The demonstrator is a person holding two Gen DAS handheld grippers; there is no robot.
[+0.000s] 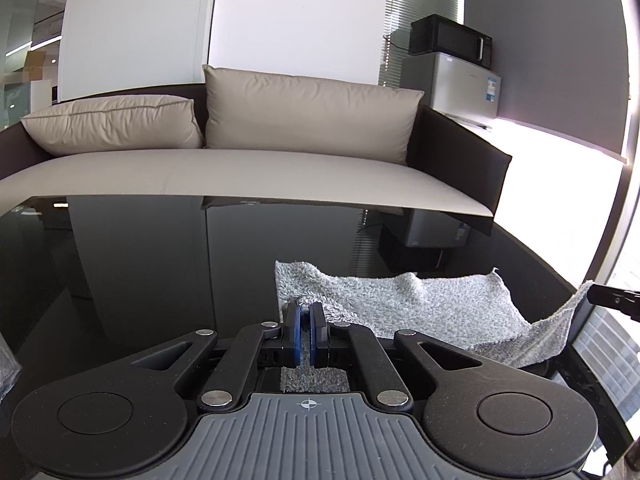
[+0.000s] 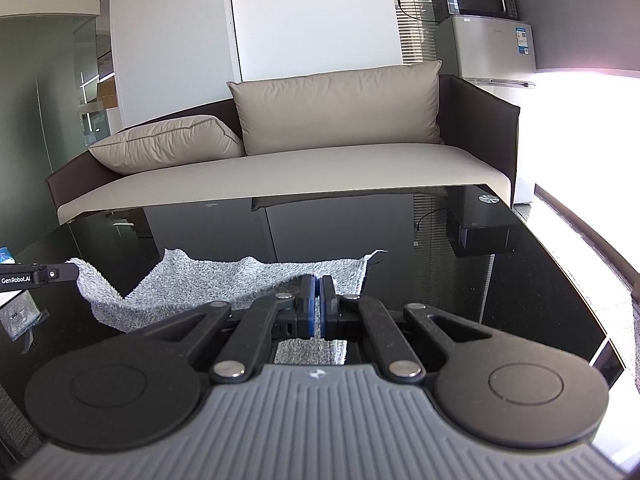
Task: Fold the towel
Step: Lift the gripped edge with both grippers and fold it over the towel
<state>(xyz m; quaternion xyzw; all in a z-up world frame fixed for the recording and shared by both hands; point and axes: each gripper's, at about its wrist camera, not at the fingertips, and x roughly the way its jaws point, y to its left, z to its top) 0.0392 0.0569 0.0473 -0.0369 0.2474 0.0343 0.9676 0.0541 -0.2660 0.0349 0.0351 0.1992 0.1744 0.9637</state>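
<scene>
Left gripper (image 1: 306, 312) and right gripper (image 2: 319, 286): black linkage arms joined by silver round pivot pins, blue pads on black fingers, two round black discs flanking a grey ribbed housing. White "GenRobot.AI" lettering marks one side.

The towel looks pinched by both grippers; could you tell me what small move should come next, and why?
Probably carry both near corners forward over the far edge: the left gripper and right gripper each clamp the towel, which sags between them.
</scene>
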